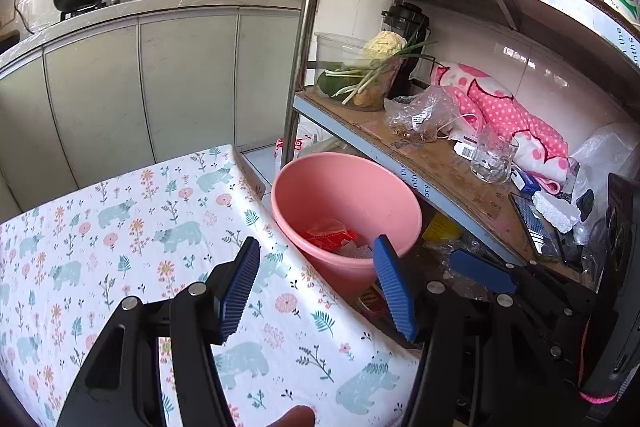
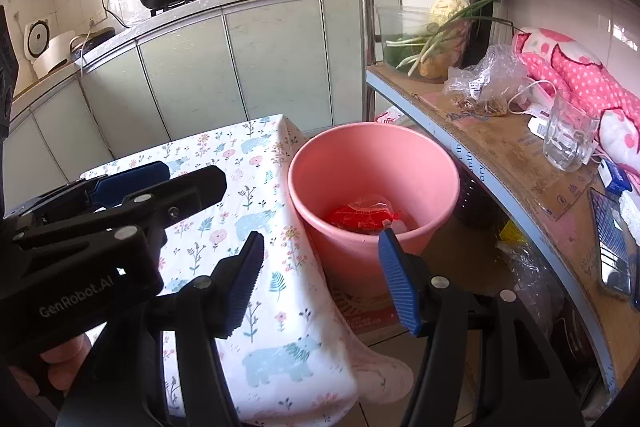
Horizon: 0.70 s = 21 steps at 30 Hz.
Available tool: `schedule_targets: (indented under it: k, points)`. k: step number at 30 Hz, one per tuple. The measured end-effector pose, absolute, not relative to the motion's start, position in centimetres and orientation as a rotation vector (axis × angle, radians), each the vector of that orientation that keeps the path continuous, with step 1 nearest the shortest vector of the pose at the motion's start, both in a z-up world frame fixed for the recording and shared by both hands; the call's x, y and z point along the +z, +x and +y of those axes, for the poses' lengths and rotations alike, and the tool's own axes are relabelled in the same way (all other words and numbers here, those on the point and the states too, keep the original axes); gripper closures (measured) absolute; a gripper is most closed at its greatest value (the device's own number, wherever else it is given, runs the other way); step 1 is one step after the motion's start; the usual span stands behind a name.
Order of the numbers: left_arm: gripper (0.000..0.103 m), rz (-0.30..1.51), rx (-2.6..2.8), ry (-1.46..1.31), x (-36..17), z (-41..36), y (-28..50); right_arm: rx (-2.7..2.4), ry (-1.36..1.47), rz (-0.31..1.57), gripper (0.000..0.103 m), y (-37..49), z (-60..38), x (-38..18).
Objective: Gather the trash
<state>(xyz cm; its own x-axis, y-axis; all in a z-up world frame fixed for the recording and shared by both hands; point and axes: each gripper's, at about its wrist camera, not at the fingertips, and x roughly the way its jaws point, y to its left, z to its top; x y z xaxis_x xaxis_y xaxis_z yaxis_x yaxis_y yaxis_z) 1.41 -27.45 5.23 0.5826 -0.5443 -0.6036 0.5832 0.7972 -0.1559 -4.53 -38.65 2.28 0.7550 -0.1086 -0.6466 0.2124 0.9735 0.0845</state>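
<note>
Both jaws spread wide and empty, left gripper [image 1: 316,287] and right gripper [image 2: 320,277] over my pink bucket [image 2: 400,147], red wrapper [image 2: 360,215] inside.

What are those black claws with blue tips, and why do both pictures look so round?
Those are two grippers that a person holds, one in each hand. Each carries a tiny wide-eyed camera, which bends the picture round. One picture looks along the left gripper, the other along the right gripper. Both are open and hold nothing. Below them is a table with a white bear-and-flower cloth. Beside it stands a round pink plastic bucket with a crumpled red wrapper inside.
</note>
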Motion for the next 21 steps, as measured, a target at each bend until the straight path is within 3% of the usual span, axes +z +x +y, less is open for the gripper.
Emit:
schedule_targets:
  k: [21]
  points:
    - [0.045, 0.666, -0.646, 0.036, 5.5, -26.1, -1.5, -0.207, 0.133, 0.663, 0.043, -7.0, -37.3, 2.7]
